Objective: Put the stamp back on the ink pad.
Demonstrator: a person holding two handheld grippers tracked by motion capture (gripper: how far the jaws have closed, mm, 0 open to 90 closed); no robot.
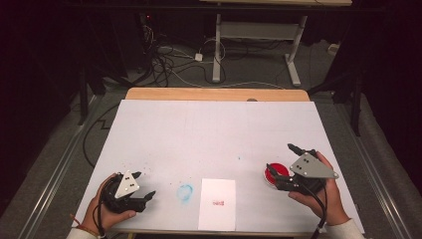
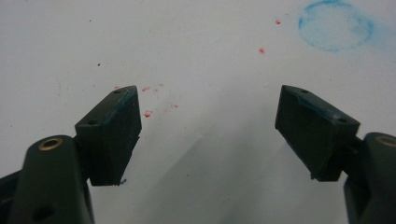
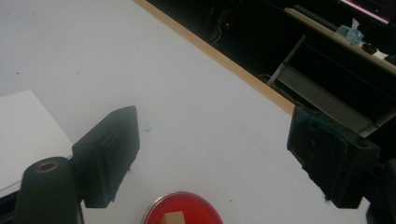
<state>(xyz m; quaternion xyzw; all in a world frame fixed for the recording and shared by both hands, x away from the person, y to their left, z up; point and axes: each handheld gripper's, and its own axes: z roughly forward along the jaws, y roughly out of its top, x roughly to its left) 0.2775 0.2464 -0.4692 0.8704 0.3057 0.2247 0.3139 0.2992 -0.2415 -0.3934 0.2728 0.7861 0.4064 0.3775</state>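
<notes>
A round red dish sits on the white table, just right of the white paper sheet, and holds a small tan wooden block. My right gripper hovers over the dish, jaws spread wide and empty. My left gripper, left of the sheet beside a smudged blue ring, also gapes wide, holding nothing.
</notes>
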